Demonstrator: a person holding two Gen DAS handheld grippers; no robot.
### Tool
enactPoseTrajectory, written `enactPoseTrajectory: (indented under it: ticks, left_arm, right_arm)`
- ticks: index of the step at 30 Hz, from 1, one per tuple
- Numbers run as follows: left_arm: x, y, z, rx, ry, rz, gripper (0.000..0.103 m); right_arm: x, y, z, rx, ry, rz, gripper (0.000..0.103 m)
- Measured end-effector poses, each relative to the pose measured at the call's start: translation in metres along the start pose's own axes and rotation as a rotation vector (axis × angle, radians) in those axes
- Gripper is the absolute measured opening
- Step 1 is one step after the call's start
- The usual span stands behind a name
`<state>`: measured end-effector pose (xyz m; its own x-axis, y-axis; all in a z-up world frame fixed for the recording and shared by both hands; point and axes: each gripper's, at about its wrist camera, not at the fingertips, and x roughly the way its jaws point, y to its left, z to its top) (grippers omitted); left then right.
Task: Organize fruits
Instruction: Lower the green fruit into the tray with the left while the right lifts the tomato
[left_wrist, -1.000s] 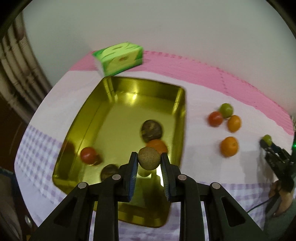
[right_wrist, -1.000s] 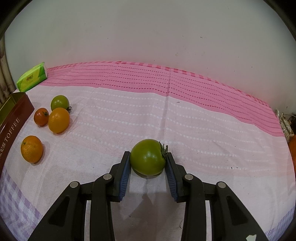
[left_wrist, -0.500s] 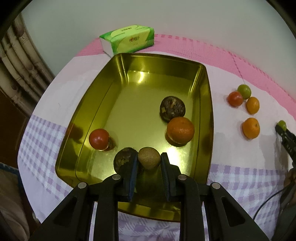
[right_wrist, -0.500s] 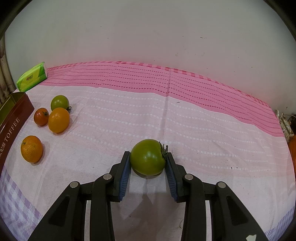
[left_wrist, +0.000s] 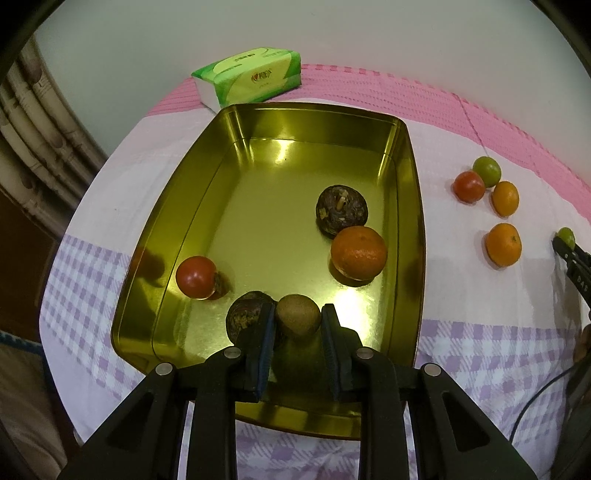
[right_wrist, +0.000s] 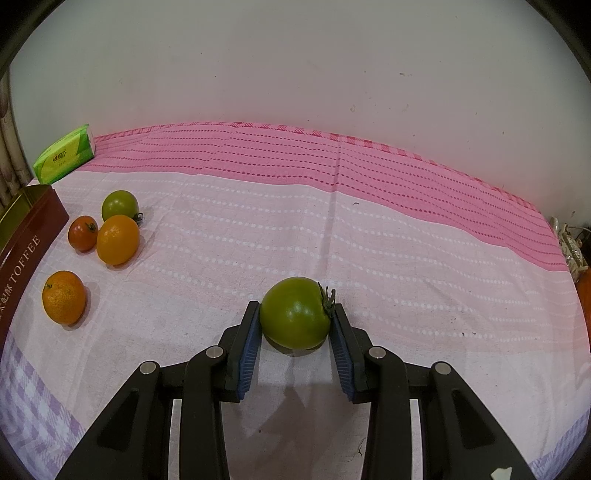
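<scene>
Left gripper (left_wrist: 298, 325) is clamped on a brown kiwi (left_wrist: 298, 316), held low over the near end of the gold tin (left_wrist: 405, 206). Tin holds a red tomato (left_wrist: 195, 277), an orange (left_wrist: 358, 252) & two dark fruits, one touching the left finger. Tin's side reads "TOFFEE" (right_wrist: 24, 258). Right gripper (right_wrist: 295, 317) grips a green tomato (right_wrist: 294, 313) on the cloth (right_wrist: 406, 258), prob. resting there. Green tissue pack (left_wrist: 251, 78) behind the tin; its print is too small to read.

The gold tin (left_wrist: 406, 206) is gleaming like polished metal; woven cloth (right_wrist: 369, 236) is lying matt; the green tomato (right_wrist: 295, 314) is shining smooth.
</scene>
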<state>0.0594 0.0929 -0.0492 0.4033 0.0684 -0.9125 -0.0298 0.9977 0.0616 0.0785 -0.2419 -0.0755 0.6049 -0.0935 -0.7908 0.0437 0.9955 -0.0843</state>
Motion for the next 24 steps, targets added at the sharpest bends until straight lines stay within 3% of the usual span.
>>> enactPoseTrajectory:
  ticks: [9,15,19,24]
  left_arm:
    - [-0.002,0.002,0.0,0.003,0.008,-0.014,0.028]
    - [-0.012,0.012,0.001,0.001,-0.014,-0.035,0.038]
    - [-0.027,0.028,0.004,-0.029,-0.066,-0.041,0.058]
    - [-0.039,0.055,0.004,-0.071,-0.123,-0.016,0.064]
  right_arm:
    - [0.0,0.0,0.0,0.002,0.0,0.0,0.035]
    - [0.0,-0.003,0.0,0.016,0.001,0.018,0.034]
    - [0.0,-0.004,0.003,0.013,0.005,0.02,0.033]
    - [-0.023,0.012,0.019,0.037,-0.035,0.112,0.033]
